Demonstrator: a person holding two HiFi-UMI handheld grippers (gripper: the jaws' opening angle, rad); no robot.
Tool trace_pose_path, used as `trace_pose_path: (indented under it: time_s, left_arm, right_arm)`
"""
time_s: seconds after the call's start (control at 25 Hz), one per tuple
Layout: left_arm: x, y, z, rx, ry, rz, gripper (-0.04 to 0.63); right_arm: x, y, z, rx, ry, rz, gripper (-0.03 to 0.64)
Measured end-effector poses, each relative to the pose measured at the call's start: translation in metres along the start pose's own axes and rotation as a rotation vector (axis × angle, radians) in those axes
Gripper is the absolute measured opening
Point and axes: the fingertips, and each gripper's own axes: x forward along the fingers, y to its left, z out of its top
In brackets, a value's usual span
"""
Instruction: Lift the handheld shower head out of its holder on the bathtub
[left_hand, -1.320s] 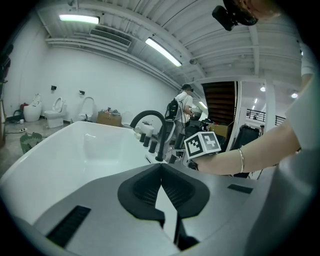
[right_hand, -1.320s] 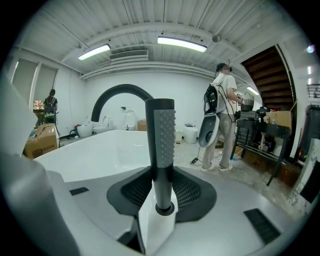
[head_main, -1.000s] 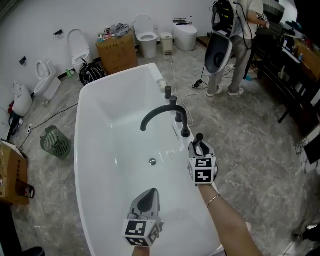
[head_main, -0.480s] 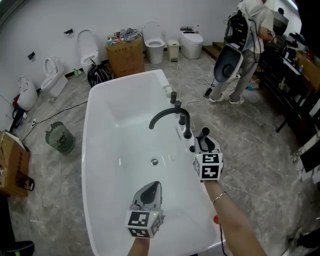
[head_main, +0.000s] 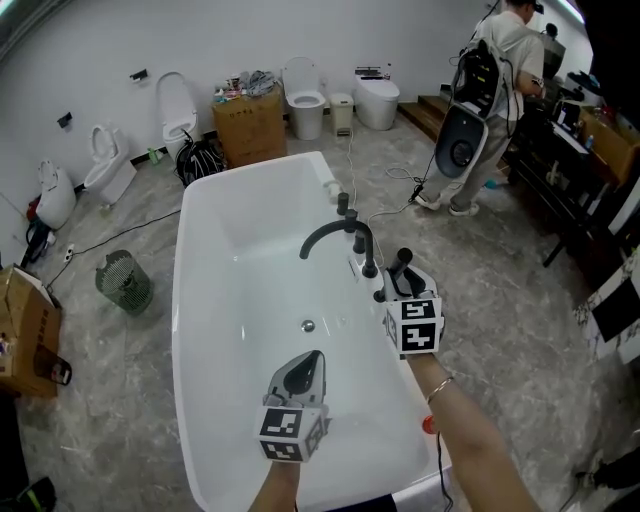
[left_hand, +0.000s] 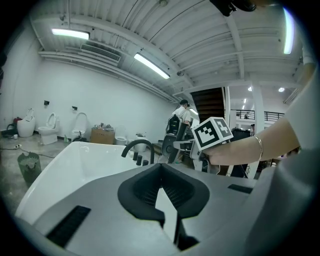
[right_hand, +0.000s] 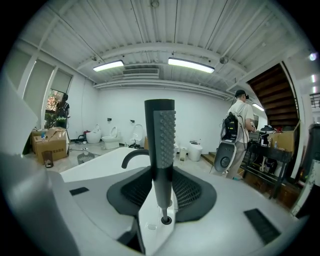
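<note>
While the right gripper (right_hand: 163, 197) clamps its ribbed black pads on the slim shaft, the handheld shower head (right_hand: 160, 135) stands upright between the jaws. It is a dark, matte, stick-shaped wand with a flat face studded with rows of small nubs. Below the grip the shaft narrows to a thin stem that runs down to a dark ring (right_hand: 165, 220) set in the glossy white rim of the bathtub (head_main: 185, 290); whether the stem's end is clear of that ring cannot be told. From the head view the wand rises just above the gripper's marker cube (head_main: 417, 326), at the tub's right edge, close beside the short black knobs (head_main: 371, 265) at the foot of the arched black faucet (head_main: 330, 235). The left gripper (head_main: 304, 368) hangs over the tub's smooth oval basin, its grey wedge-shaped jaws a narrow way apart with nothing between them. A round metal drain (head_main: 308, 325) sits on the basin floor. Around the tub, on grey marbled floor tiles, are white ceramic toilets (head_main: 303, 95), a brown cardboard box (head_main: 248, 120) and a green wire basket (head_main: 123, 282). A person (head_main: 500, 50) stands at the far right.
</note>
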Motion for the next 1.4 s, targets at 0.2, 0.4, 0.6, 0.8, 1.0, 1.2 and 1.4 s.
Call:
trace_pose_path:
  time_s: [0.2, 0.4, 0.6, 0.8, 1.0, 1.2, 1.4]
  left_arm:
    - [-0.035, -0.016, 0.02, 0.013, -0.02, -0.009, 0.02]
    - [-0.064, -0.032, 0.034, 0.024, -0.024, -0.016, 0.02]
    - [-0.09, -0.043, 0.043, 0.035, -0.039, -0.018, 0.02]
    - [-0.109, -0.053, 0.052, 0.044, -0.043, -0.02, 0.02]
    - [-0.123, -0.062, 0.059, 0.051, -0.057, -0.016, 0.02]
    - [-0.138, -0.07, 0.063, 0.057, -0.069, -0.017, 0.02]
    - [-0.141, -0.079, 0.072, 0.064, -0.08, -0.014, 0.02]
  right_arm:
    - [-0.043, 0.013, 0.03, -0.023, -0.018, 0.018, 0.129]
    - [-0.079, 0.02, 0.058, -0.026, -0.053, 0.025, 0.129]
    - [-0.115, 0.028, 0.079, -0.033, -0.074, 0.038, 0.129]
    - [-0.14, 0.034, 0.09, -0.04, -0.076, 0.047, 0.129]
    - [-0.16, 0.034, 0.098, -0.049, -0.083, 0.054, 0.129]
    - [-0.178, 0.04, 0.104, -0.055, -0.091, 0.062, 0.129]
    - [-0.187, 0.031, 0.113, -0.047, -0.102, 0.063, 0.129]
